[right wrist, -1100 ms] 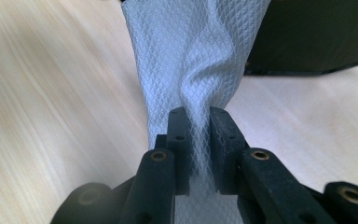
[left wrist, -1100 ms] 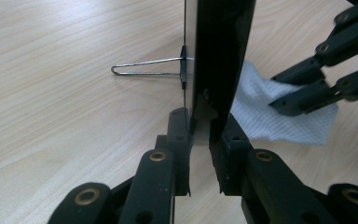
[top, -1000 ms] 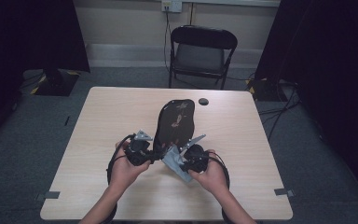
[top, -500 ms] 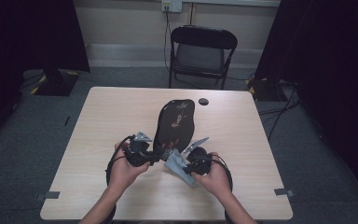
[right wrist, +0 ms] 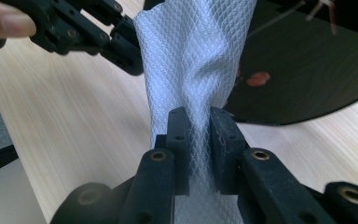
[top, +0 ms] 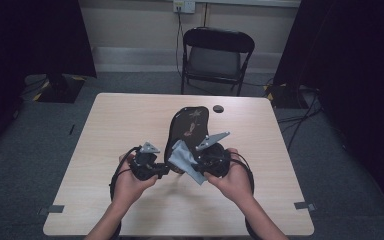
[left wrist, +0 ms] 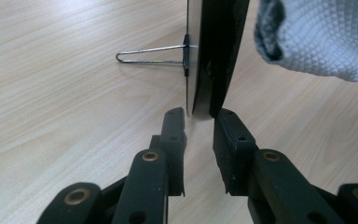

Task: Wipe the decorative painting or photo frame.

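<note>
Cloth [right wrist: 193,60] hangs pinched in our right gripper [right wrist: 199,122], its jaws clamped on the fabric above mid-bench. Our left gripper [left wrist: 200,122] has just eased its jaws; they stand narrowly apart around the near edge of the black oval board [top: 189,126], propped upright at the bench's [top: 110,120] centre.

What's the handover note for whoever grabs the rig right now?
Left gripper: jaws have just been opening; the near edge of the black oval panel sits between the tips, and I can't tell whether they press on it.
Right gripper: shut on the grey cloth, held up beside the panel.
The panel stands on the table, its wire stand behind it.
Done: cloth picked up.
Left: probably wiping the panel; reddish marks show on its face.
</note>
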`<state>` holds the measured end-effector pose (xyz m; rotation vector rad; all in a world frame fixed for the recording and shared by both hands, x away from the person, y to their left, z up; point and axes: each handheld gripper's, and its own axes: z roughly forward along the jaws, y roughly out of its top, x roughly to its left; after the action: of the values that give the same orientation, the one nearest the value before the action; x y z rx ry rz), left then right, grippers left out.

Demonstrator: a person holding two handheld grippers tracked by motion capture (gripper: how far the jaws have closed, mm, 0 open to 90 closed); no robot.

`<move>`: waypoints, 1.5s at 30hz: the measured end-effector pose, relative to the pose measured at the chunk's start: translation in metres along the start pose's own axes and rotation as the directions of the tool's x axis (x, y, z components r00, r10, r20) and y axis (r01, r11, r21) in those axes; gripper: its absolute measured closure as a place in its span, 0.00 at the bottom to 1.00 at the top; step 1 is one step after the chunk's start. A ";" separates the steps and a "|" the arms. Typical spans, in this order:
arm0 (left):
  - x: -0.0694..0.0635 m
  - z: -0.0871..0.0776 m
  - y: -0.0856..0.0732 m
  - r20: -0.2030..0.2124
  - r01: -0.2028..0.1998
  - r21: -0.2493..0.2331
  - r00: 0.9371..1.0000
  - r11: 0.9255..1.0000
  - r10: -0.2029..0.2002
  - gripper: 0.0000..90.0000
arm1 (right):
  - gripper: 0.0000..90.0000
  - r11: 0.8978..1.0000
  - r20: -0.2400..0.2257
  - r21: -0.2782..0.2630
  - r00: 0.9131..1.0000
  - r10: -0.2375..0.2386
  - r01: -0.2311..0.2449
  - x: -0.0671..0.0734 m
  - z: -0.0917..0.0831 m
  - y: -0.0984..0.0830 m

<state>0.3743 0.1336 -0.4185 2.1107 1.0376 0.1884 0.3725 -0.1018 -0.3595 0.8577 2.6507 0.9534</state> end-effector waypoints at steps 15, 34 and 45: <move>-0.001 0.000 -0.001 0.005 -0.018 0.020 1.000 1.000 0.017 0.83 | 0.89 0.998 -0.021 0.069 1.000 0.010 -0.009 0.005 0.037 -0.015; 0.001 -0.002 -0.001 0.001 -0.016 0.030 1.000 0.999 0.016 0.85 | 0.89 0.979 -0.033 0.198 0.997 0.064 -0.056 0.001 0.077 -0.061; 0.004 -0.002 -0.002 -0.004 -0.015 0.039 1.000 0.999 0.016 0.87 | 0.89 0.989 -0.023 0.134 0.998 0.057 -0.054 -0.003 0.053 -0.050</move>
<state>0.3750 0.1378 -0.4194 2.1549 1.0352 0.1812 0.3713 -0.1069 -0.4322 0.9584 2.7530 0.8121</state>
